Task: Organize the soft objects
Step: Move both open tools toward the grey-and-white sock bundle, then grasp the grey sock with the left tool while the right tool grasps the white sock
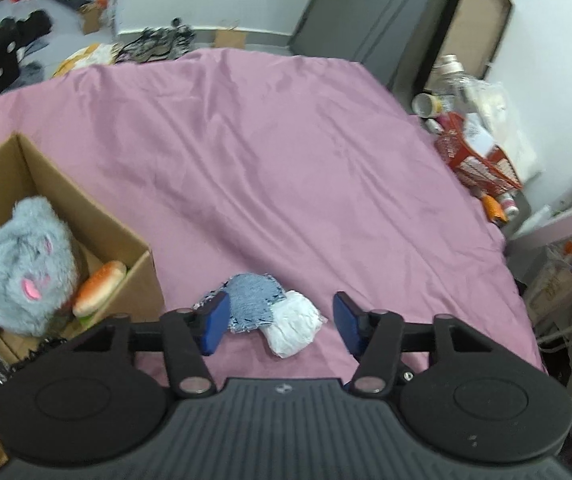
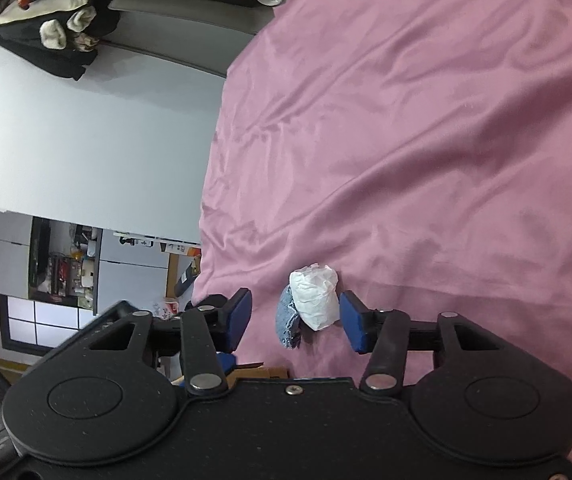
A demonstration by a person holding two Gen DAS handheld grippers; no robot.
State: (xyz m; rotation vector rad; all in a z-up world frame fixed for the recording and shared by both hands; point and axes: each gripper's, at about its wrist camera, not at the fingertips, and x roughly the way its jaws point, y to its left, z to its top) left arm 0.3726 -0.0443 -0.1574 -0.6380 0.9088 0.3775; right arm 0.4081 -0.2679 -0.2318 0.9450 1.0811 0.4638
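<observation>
From my left wrist camera I see the left gripper with its blue pads spread wide and nothing between them, held above a crumpled white paper-like wad and a frayed pale-blue denim patch that touch each other on the wrinkled pink bedsheet. To the left stands an open brown cardboard box holding a fluffy grey plush animal and a soft toy hot dog. My right gripper is likewise released, its jaws apart on either side of the same white wad, with the denim patch partly tucked beneath it.
</observation>
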